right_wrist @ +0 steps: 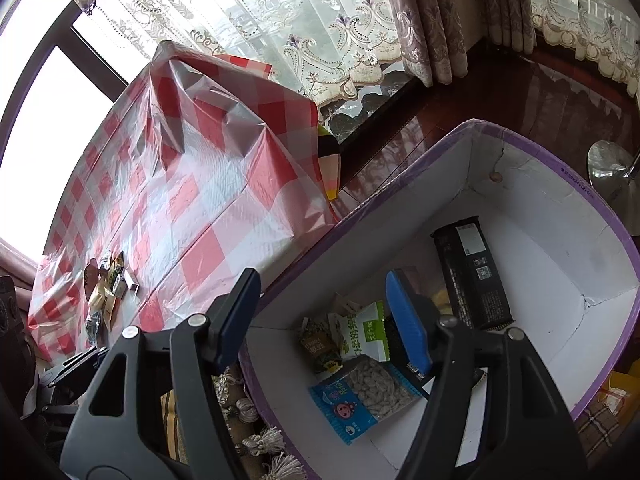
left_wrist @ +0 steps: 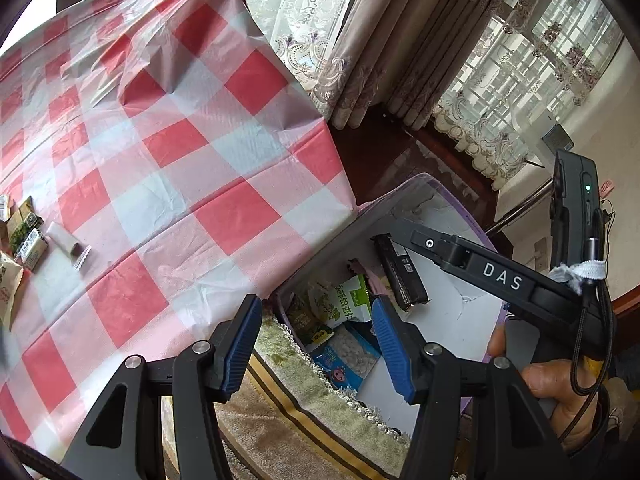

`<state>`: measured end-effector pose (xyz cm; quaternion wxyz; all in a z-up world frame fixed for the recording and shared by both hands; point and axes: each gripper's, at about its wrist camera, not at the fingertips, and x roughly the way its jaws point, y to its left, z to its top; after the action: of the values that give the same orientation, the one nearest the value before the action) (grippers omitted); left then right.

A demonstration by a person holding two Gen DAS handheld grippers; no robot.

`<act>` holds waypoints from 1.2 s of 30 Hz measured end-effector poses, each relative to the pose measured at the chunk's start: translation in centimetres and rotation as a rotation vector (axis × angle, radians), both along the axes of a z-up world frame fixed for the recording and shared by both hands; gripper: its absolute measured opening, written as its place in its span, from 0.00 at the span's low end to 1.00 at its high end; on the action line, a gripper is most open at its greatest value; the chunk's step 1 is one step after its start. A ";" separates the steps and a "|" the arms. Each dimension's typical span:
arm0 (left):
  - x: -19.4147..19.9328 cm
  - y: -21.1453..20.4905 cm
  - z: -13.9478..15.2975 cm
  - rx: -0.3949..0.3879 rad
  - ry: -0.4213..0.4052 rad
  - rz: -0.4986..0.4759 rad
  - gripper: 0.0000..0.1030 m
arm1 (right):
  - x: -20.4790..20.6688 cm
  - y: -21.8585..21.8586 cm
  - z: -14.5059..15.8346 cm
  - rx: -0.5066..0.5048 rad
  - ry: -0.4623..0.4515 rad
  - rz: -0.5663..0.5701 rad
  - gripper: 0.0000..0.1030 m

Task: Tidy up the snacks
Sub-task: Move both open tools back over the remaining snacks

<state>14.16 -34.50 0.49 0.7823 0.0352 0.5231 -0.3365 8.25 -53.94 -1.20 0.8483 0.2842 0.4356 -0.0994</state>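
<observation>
box (right_wrist: 608,216): white, purple-rimmed | holds snack packets (right_wrist: 362,330) | more snacks (left_wrist: 24,236): on tablecloth

Your table (left_wrist: 168,148) wears a creased red-and-white checked cloth (right_wrist: 192,200). A small cluster of wrapped snacks (left_wrist: 24,236) lies near its far-left edge, with one pale packet (left_wrist: 66,242) just beside them. You can see the same cluster (right_wrist: 106,292) from the right wrist.

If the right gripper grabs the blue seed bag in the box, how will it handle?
The blue seed bag is probably floppy: thin film, loose seeds behind its window, likely to sag and shift. Likely light. Its glossy film may slip between the pads. The right gripper is open above the box.
</observation>
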 end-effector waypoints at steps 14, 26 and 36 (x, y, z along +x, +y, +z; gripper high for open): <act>2.0 7.1 1.0 -0.053 -0.047 0.195 0.57 | 3.1 7.1 2.1 -0.030 -0.023 0.136 0.71; 4.1 17.6 0.5 -0.132 -0.031 0.472 0.57 | 7.3 15.4 2.8 -0.088 -0.031 0.312 0.71; 5.0 27.4 -0.8 -0.170 -0.019 0.730 0.57 | 11.0 20.8 1.9 -0.139 -0.001 0.426 0.71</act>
<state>19.19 -7.15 -0.26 0.8558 -0.2153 0.4640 -0.0775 19.24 -33.17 0.68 0.8680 0.1268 0.4772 0.0523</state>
